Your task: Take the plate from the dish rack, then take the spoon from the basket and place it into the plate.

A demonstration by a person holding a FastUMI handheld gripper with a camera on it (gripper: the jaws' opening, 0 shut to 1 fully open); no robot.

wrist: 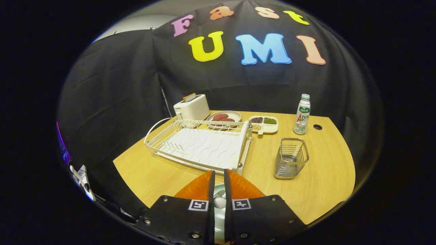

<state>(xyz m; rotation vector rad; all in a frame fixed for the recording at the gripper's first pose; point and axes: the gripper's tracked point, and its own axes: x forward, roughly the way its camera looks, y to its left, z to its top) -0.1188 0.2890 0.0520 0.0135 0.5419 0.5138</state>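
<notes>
My gripper [219, 172] hovers over the near edge of the wooden table, its two orange fingers [199, 189] drawn close with a narrow gap. In that gap a pale, rounded piece of the spoon [219, 201] shows, and both fingers press on it. Under the fingers lies the pale green plate [219, 221], mostly hidden by them. Just beyond the fingertips stands the white wire dish rack [204, 144], with no dishes in it. To the right of the fingers and a little farther off is the small metal wire basket [290, 158], which looks empty.
A white toaster [191, 107] with a slice in it stands behind the rack. Beside it are a dish of reddish food [223, 117] and a divided tray of grains [264, 124]. A drink bottle [302, 114] stands at the back right near a cable hole [317, 127].
</notes>
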